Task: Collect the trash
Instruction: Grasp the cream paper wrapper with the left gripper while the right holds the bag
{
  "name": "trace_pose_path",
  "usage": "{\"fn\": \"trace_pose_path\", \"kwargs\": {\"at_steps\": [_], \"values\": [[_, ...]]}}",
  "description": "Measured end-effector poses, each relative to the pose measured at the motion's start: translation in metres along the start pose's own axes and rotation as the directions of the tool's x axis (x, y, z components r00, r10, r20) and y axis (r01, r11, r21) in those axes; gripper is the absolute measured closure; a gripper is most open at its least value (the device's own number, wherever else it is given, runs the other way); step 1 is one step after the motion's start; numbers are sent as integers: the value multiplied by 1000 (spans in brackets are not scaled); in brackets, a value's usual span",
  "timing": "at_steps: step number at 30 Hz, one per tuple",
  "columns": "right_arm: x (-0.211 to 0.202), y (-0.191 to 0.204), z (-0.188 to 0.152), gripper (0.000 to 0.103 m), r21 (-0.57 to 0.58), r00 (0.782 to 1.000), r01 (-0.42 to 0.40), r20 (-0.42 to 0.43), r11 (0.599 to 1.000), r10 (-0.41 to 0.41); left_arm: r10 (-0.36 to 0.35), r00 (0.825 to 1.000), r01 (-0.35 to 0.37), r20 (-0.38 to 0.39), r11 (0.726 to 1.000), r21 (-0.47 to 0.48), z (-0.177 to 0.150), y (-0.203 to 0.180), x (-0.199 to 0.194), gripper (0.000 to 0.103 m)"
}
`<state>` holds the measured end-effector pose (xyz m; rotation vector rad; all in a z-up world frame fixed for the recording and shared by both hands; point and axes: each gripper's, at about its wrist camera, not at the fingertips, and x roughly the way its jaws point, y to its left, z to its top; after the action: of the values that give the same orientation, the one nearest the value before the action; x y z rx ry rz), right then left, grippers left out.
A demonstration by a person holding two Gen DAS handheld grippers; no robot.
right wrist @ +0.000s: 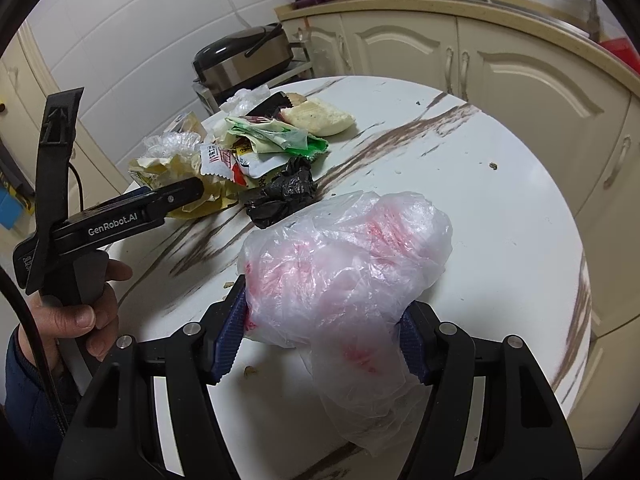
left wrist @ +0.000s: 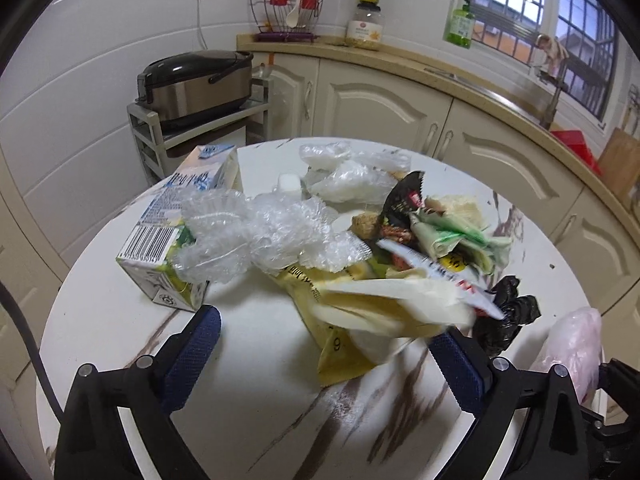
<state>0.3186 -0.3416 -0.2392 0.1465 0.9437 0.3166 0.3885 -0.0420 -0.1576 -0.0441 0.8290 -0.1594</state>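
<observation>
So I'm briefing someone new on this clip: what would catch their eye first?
The heap of wrappers and crumpled clear plastic piled mid-table, beside a milk carton lying at its left. Then the pink-and-white plastic bag pinched in the right claw at the near edge, while the left claw gapes wide over a yellow wrapper.

thin crinkled translucent plastic bag (right wrist: 348, 256)
</observation>
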Motion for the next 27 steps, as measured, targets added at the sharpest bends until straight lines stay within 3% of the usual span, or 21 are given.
{"fn": "trace_pose_path", "kwargs": {"at_steps": [4, 6, 8, 10, 20, 27], "values": [[0, -1, 0, 39, -1, 1000, 4, -3, 1000, -4, 33, 997, -35, 62, 999, 28, 0, -5, -8, 6], [0, -1, 1, 39, 0, 1000, 5, -3, 1000, -5, 13, 997, -16, 78, 999, 42, -3, -7, -8, 20], [1, -1, 1, 39, -1, 1000, 4, -4, 1000, -4, -36, 998, 34, 45, 998, 46, -6, -8, -1, 52], [2, -1, 1, 39, -2, 1000, 3, -6, 1000, -3, -71, 997, 70, 20, 996, 49, -11, -11, 4, 63], [-6, -2, -2, 39, -1, 1000, -2, 7, 1000, 2, -107, 993, 106, 52, 994, 24, -21, 10, -18, 82], [-18, -2, -4, 39, 6, 1000, -7, 31, 1000, 6, -106, 991, 106, 77, 994, 10, -38, 25, -58, 82]]}}
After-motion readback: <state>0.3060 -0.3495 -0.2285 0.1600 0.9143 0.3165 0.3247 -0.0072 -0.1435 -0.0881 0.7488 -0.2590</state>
